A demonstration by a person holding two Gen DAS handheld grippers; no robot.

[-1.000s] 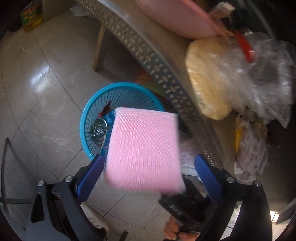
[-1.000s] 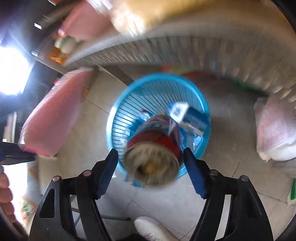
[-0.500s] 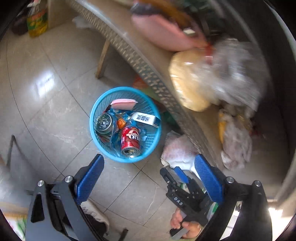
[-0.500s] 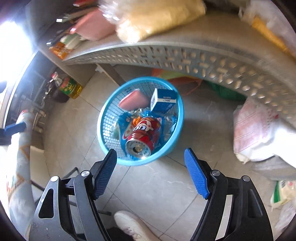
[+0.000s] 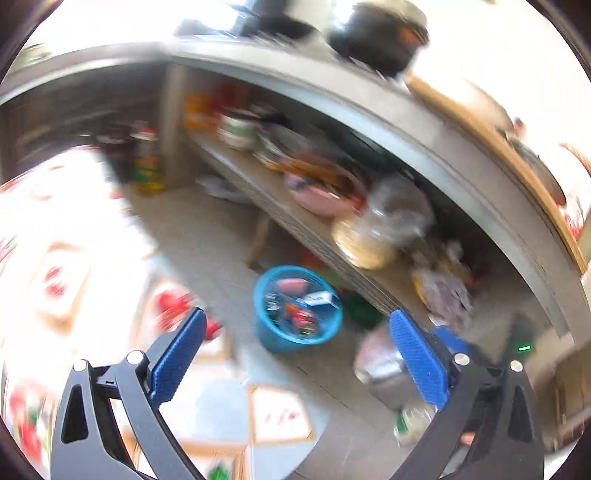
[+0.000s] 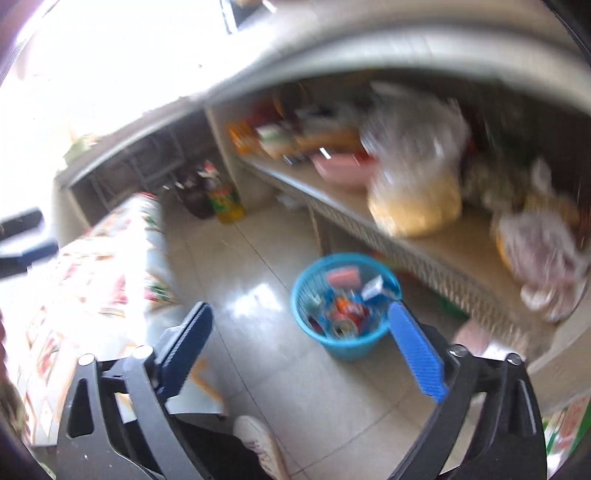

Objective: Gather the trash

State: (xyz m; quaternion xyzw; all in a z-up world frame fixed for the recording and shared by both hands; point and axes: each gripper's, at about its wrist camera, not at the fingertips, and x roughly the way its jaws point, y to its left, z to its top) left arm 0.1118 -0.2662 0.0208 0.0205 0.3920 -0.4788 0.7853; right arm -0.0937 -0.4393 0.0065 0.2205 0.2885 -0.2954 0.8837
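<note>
Above the blue basket of trash, my left gripper and right gripper hang spread and empty; next I seek more litter.

A home kitchen: a dark pot on the surface above, a cluttered shelf holding a pink bowl, bagged food, and oil bottles on tiled floor.
</note>
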